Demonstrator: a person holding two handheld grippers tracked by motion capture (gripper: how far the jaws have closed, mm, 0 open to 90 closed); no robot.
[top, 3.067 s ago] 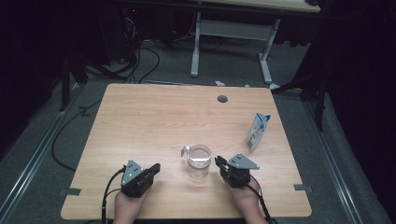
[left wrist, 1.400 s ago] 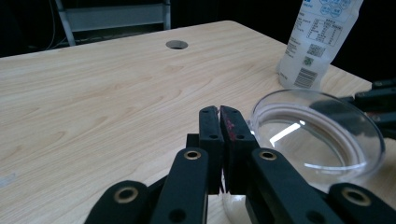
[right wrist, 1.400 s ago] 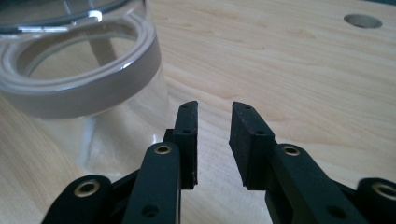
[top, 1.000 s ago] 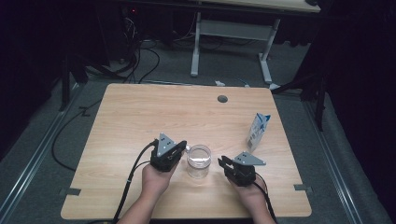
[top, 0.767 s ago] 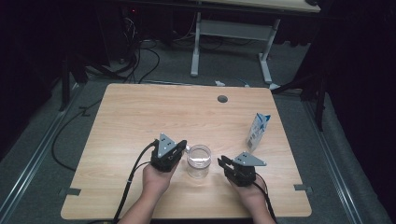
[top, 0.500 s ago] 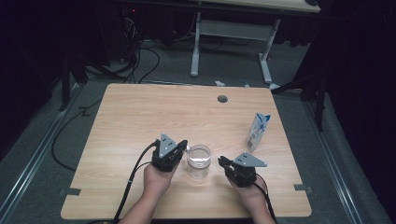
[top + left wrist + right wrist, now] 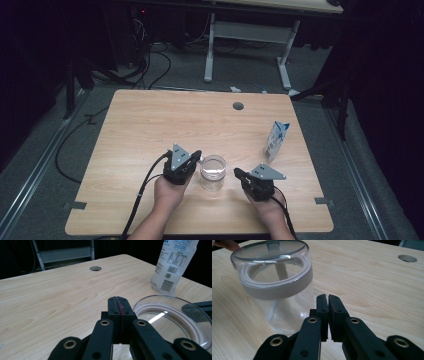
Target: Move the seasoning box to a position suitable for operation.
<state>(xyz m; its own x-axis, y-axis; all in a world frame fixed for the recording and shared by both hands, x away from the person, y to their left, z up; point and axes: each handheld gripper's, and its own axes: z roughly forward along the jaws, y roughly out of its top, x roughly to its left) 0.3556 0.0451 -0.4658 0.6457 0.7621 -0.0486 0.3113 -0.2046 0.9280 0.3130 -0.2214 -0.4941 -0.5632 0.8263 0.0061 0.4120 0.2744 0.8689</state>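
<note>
A clear glass jar (image 7: 213,172) with a transparent lid and a pale ring under it stands on the wooden table (image 7: 150,120), near the front. My left gripper (image 7: 197,156) rests just left of the jar's rim, with its jaws pressed together and nothing between them (image 7: 117,298). In the left gripper view the jar's lid (image 7: 172,317) lies beside it on the right. My right gripper (image 7: 236,172) sits a short way right of the jar. Its jaws have just been closing; they stand shut with a hairline slit and hold nothing (image 7: 327,297). The jar (image 7: 277,290) stands close, ahead and to the left of them.
A white and blue pouch (image 7: 276,140) stands upright toward the right edge, behind the right gripper, and also shows in the left gripper view (image 7: 172,265). A round cable hole (image 7: 238,106) sits near the far edge. Cables trail from both grippers off the front.
Since the earliest frame my left gripper has moved from the front left up to the jar's left side. My right hand has stayed beside the jar.
</note>
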